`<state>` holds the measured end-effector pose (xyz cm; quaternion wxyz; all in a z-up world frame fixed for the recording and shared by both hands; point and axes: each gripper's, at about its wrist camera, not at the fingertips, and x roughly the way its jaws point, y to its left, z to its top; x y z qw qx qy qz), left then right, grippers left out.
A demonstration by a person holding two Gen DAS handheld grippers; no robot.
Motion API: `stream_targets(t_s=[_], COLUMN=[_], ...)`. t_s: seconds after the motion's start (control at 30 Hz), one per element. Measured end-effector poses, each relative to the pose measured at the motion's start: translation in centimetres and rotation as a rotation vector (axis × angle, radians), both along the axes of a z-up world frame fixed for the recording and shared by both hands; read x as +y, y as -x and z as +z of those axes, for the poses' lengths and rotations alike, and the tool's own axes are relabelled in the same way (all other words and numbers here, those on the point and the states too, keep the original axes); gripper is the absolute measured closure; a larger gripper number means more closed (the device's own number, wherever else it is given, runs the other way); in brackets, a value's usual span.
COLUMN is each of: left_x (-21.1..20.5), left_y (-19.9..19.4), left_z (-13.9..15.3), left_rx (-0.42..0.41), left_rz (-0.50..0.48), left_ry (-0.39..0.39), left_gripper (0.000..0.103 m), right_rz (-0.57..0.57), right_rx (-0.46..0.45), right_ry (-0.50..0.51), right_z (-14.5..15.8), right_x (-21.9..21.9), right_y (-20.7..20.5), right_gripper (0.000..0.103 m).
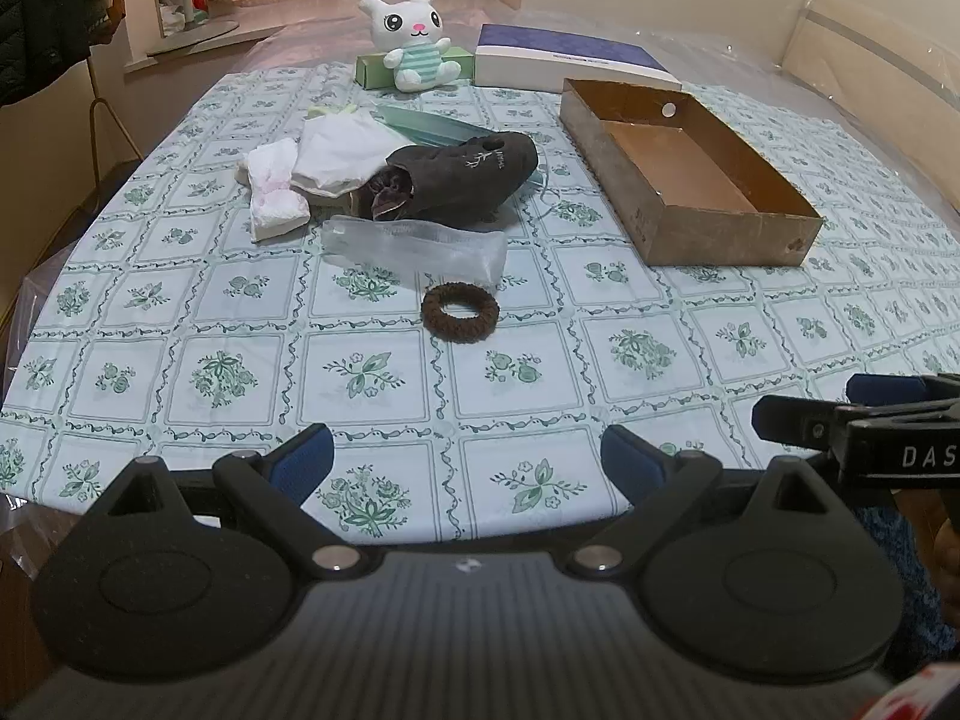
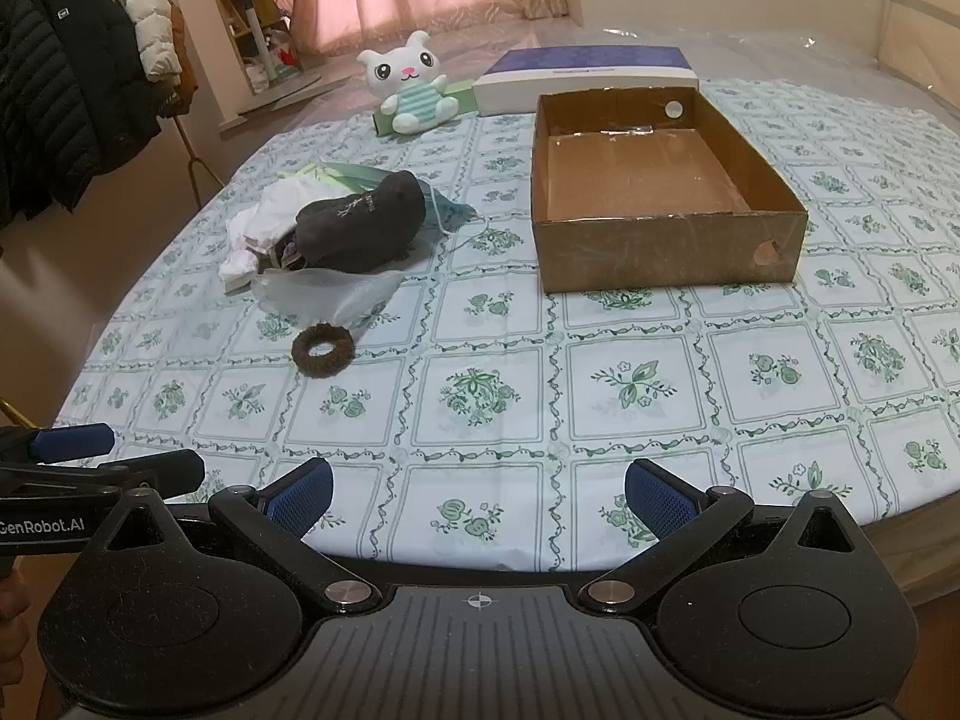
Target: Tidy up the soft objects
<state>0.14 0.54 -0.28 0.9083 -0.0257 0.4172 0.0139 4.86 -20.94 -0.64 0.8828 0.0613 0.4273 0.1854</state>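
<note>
A pile of soft things lies left of centre on the floral tablecloth: a dark grey pouch [image 1: 462, 180] [image 2: 360, 222], white cloths [image 1: 336, 150] [image 2: 264, 222], a pale green mask [image 1: 432, 123] and a clear plastic bag [image 1: 414, 243] [image 2: 324, 291]. In front of the pile sits a brown hair scrunchie [image 1: 460, 313] [image 2: 323, 350]. An empty cardboard box [image 1: 690, 174] [image 2: 654, 192] stands to the right. My left gripper [image 1: 467, 462] hangs open over the table's near edge with nothing between its fingers. My right gripper [image 2: 478, 495] is open too, also empty, beside the left one.
A white plush cat [image 1: 414, 39] [image 2: 411, 90] sits at the far edge against a green box [image 1: 372, 69]. A purple and white box [image 1: 570, 57] [image 2: 588, 75] lies behind the cardboard box. Coats on a rack [image 2: 72, 78] hang at the left.
</note>
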Motion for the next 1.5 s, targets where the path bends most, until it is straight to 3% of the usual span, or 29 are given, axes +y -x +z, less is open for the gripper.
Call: stream_targets(t_s=[1.5], left_x=[0.19], left_y=[0.08], left_z=[0.16], left_rx=[-0.002], left_rz=[0.006], left_ry=[-0.001], left_gripper=[0.008], right_rz=[0.012], right_rx=[-0.003], right_ry=[0.005], right_z=[0.05], right_x=[0.54], right_y=[-0.31], right_gripper=[0.000])
